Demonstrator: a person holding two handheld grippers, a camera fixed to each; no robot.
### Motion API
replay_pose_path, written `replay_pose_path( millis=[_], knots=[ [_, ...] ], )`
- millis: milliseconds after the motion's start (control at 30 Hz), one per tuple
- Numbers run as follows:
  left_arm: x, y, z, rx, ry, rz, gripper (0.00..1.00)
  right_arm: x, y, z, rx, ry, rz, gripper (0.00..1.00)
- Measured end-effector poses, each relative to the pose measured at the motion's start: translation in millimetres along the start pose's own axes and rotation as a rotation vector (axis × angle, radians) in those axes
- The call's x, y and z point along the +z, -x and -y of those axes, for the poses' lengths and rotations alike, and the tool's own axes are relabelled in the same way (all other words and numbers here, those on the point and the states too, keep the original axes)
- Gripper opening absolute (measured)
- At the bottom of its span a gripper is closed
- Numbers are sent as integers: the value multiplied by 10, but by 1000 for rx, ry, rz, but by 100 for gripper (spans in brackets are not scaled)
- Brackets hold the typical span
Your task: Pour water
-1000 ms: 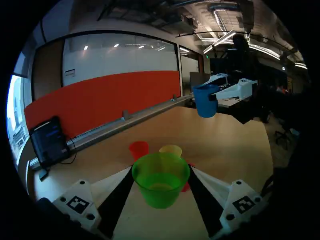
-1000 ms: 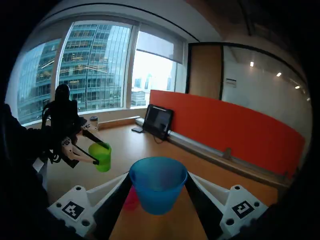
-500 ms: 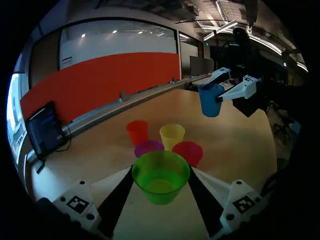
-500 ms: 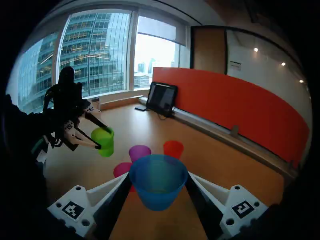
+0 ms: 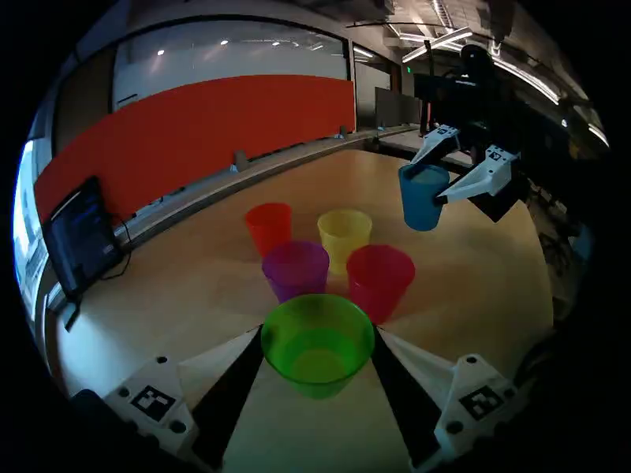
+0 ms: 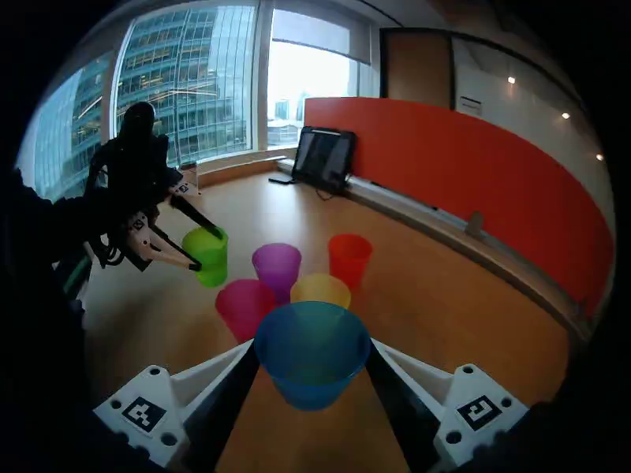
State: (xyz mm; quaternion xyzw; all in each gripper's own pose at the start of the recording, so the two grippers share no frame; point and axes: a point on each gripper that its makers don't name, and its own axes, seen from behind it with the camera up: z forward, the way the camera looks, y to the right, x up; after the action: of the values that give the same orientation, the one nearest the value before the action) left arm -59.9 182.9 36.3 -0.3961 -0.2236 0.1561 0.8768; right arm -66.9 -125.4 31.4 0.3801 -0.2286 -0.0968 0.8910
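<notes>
Jaws of left gripper [image 5: 318, 335] clamp green cup [image 5: 318, 359], right gripper [image 6: 312, 347] blue cup [image 6: 312, 370], both mouth-up.

Two opposed handheld fisheyes, angled down over one shared cup cluster [image 5: 296, 268]

No writing, label or number is legible anywhere.

- We show the left gripper [image 5: 317, 337]: white fingers [image 5: 199, 368], black inner pads [image 5: 233, 380].
- We find the right gripper [image 6: 311, 347] alike; dark screws [image 6: 163, 439] flank each square black-and-white tag [image 6: 143, 413].
</notes>
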Motion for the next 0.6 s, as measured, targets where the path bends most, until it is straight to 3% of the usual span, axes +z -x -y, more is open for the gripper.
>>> replay_pose_path(
  millis=[600],
  knots=[
    [131,218,66,-20,4,34,90,260,445,92,19,-17,73,94]
  ],
)
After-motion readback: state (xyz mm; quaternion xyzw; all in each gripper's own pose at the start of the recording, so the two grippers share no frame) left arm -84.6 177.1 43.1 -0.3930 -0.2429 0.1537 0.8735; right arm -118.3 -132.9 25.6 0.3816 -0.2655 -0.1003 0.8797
